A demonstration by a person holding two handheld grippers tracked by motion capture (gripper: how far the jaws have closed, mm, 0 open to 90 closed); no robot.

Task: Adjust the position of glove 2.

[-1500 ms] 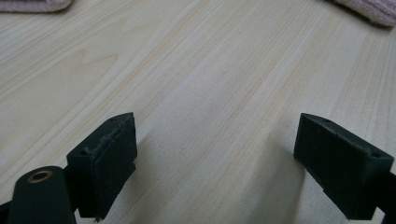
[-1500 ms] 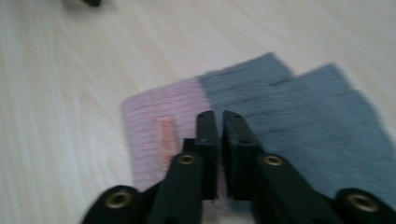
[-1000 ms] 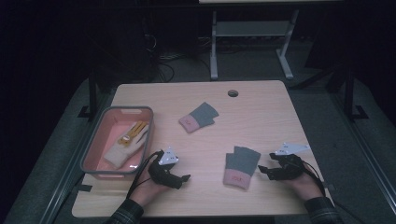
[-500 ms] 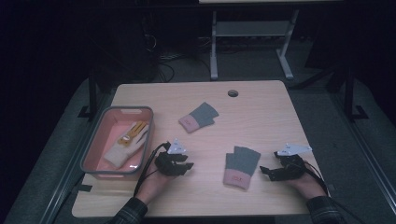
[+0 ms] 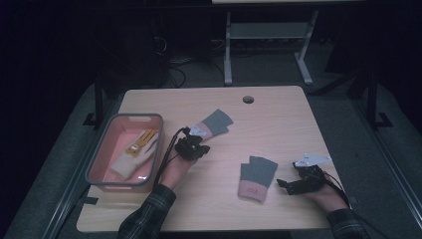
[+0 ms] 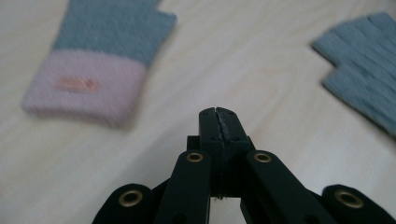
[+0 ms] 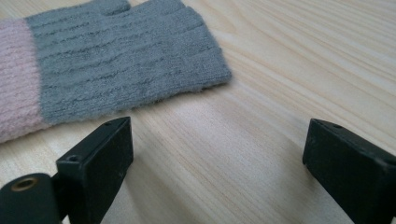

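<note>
Right now the left gripper [image 5: 198,148] hovers over the table [image 5: 278,119] with its jaws just snapped together on nothing, close beside the far grey-and-pink mitten [image 5: 215,122]. Off to the other side, the right gripper [image 5: 284,183] has just spread wide, empty, resting near the second mitten [image 5: 257,177]. A pink bin [image 5: 99,157] holds a cream glove [image 5: 134,153]

Both forearms at the bottom of the high view wear dark plaid sleeves [image 5: 149,211]. Each hand carries a black gripper with a trailing black cable [image 5: 166,154]; the right gripper [image 5: 283,183] bears a pale grey three-cornered plate [image 5: 312,159]. In the left gripper view, the left gripper [image 6: 219,122] shows black linkage arms with brass-ringed pivots [image 6: 194,157] and small screws.
</note>
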